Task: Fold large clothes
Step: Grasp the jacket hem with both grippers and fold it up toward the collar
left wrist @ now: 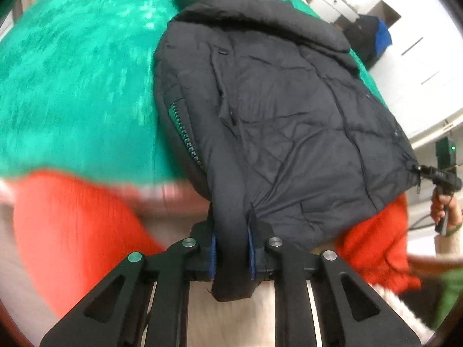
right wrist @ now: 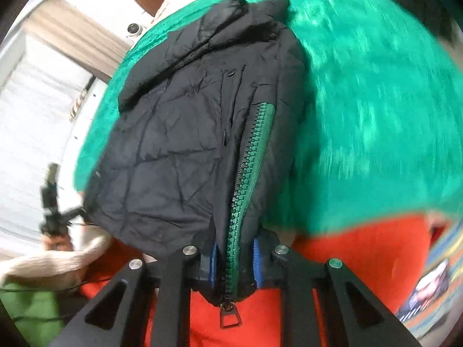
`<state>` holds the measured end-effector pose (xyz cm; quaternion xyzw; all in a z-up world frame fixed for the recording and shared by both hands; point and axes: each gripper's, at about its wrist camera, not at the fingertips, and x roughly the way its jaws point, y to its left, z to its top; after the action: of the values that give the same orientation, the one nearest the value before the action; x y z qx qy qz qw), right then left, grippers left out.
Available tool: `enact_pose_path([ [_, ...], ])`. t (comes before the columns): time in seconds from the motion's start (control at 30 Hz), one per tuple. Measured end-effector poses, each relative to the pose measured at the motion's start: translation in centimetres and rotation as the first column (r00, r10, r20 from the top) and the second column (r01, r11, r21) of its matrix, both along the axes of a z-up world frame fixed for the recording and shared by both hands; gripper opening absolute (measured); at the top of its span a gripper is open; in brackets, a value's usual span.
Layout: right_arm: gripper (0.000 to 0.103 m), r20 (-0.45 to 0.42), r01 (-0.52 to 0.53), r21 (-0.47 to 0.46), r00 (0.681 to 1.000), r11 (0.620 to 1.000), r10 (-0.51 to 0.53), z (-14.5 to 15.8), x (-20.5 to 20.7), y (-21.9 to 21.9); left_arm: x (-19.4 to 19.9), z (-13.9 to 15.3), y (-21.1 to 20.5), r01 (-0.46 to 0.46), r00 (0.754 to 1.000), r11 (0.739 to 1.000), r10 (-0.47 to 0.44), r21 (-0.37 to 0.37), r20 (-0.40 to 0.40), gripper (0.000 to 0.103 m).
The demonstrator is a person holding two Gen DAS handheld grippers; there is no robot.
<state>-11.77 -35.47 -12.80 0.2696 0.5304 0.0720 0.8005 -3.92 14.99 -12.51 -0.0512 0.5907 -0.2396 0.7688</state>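
Observation:
A dark quilted puffer jacket (left wrist: 289,110) lies on a green cover (left wrist: 72,86), collar at the far end. My left gripper (left wrist: 231,248) is shut on a rolled corner of its near hem, blue pads pressed to both sides. In the right wrist view the same jacket (right wrist: 179,144) shows its green zipper (right wrist: 249,173) running down to my right gripper (right wrist: 234,263), which is shut on the zipper edge of the hem. The zipper pull (right wrist: 230,316) hangs below the jaws. The hem between the two grips is lifted off the cover.
Orange fabric (left wrist: 72,231) and a cream knitted sleeve (right wrist: 58,257) of the person fill the near side. White cabinets (left wrist: 419,66) with a dark bundle stand beyond the cover's right edge. The green cover (right wrist: 376,115) stretches wide beside the jacket.

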Motion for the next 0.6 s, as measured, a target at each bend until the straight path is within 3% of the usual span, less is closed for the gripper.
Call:
enact_pose_path([
  [0.07, 0.018, 0.012, 0.039, 0.12, 0.999, 0.992, -0.041, 0.4, -1.6, -0.5, -1.6, 1.8, 0.9, -0.026, 0.999, 0.998, 0.024, -0.055, -0.022, 0.014],
  [0.17, 0.018, 0.108, 0.086, 0.276, 0.987, 0.957, -0.12, 2.7, -1.6, -2.1, -1.0, 5.7, 2.1, -0.073, 0.997, 0.982, 0.075, -0.175, 0.007, 0.014],
  [0.27, 0.017, 0.251, 0.064, 0.33, 0.956, 0.942, -0.153, 6.4, 2.3, -4.1, 3.1, 10.7, 3.1, -0.077, 0.988, 0.959, 0.109, -0.272, 0.104, 0.014],
  [0.33, 0.017, 0.328, 0.039, 0.313, 0.933, 0.949, -0.146, 8.5, 5.9, -5.1, 7.5, 13.4, 2.3, -0.066, 0.98, 0.947, 0.12, -0.315, 0.156, 0.014],
  [0.43, 0.017, 0.408, 0.022, 0.276, 0.903, 0.961, -0.138, 10.9, 13.4, -6.1, 14.7, 16.1, 0.6, -0.044, 0.961, 0.954, 0.122, -0.296, 0.25, 0.014],
  [0.5, 0.017, 0.432, 0.051, 0.256, 0.887, 0.965, -0.162, 11.3, 18.3, -6.9, 20.4, 17.3, -2.0, -0.035, 0.934, 0.969, 0.118, -0.243, 0.337, 0.016],
  [0.57, 0.018, 0.443, 0.098, 0.25, 0.873, 0.963, -0.204, 11.0, 22.9, -7.8, 25.7, 17.4, -4.8, -0.064, 0.91, 0.984, 0.125, -0.166, 0.396, 0.025],
  [0.6, 0.024, 0.45, 0.133, 0.249, 0.861, 0.959, -0.236, 10.4, 25.1, -8.4, 27.7, 16.9, -6.1, -0.066, 0.909, 0.991, 0.109, -0.119, 0.403, 0.04],
])
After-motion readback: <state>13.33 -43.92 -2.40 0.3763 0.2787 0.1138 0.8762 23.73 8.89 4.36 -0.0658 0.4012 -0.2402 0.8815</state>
